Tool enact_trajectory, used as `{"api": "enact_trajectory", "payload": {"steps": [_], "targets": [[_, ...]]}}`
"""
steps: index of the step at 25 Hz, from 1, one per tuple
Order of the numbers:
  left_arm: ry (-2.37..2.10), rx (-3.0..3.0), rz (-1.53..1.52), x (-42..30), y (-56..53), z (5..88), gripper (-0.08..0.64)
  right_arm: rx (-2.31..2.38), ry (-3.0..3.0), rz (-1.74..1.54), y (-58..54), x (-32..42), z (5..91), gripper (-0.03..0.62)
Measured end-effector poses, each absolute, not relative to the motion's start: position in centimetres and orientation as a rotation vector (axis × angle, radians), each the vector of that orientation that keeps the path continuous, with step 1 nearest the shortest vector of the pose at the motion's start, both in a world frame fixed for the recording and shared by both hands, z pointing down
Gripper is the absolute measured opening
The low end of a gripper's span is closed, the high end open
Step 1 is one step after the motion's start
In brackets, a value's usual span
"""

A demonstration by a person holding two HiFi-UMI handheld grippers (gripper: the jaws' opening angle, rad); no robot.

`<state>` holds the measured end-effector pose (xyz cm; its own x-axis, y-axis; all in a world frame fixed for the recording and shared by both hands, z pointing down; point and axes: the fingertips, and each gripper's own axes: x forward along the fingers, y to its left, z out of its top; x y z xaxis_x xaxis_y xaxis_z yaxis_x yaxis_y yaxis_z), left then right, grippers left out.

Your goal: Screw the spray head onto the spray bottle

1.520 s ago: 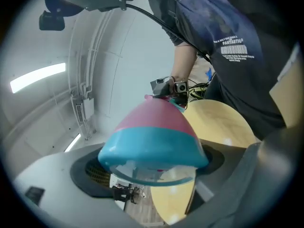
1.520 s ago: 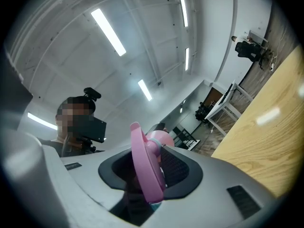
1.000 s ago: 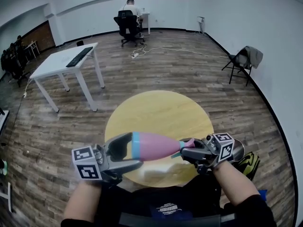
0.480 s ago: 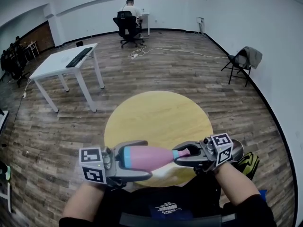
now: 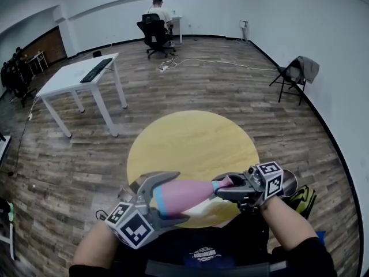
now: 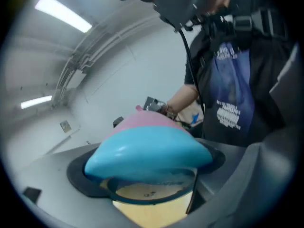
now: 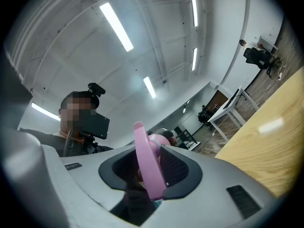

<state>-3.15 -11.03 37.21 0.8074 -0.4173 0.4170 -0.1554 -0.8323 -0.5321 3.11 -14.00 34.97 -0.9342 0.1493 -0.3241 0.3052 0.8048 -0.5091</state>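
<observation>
We hold the pink spray bottle (image 5: pixel 181 194) level above the near edge of the round yellow table (image 5: pixel 196 137). Our left gripper (image 5: pixel 176 198), rolled sideways, clamps the blue base. Our right gripper (image 5: pixel 221 187), reaching in from the right, pinches the spray head (image 5: pixel 223 183) at the neck.
</observation>
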Motion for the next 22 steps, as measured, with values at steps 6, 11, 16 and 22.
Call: {"api": "enact_trajectory", "payload": {"steps": [6,11,16,22], "targets": [[0.542,-2.017,-0.846,-3.8,-12.6,37.7,0.528,0.349,2.662,-0.889,-14.5,3.4,34.9,0.147],[0.613,-1.584,-0.898,-4.8,-14.0,37.3,0.523,0.334,2.667,-0.89,-14.8,3.2,35.2,0.158],[0.655,-1.826,-0.78,-4.4,-13.2,36.7,0.514,0.319,2.605,-0.967,-15.2,3.2,35.9,0.149],[0.749,-3.051,0.026,-7.2,-14.4,30.9,0.526,0.299,2.518,-0.869,-16.3,4.7,34.3,0.149]]}}
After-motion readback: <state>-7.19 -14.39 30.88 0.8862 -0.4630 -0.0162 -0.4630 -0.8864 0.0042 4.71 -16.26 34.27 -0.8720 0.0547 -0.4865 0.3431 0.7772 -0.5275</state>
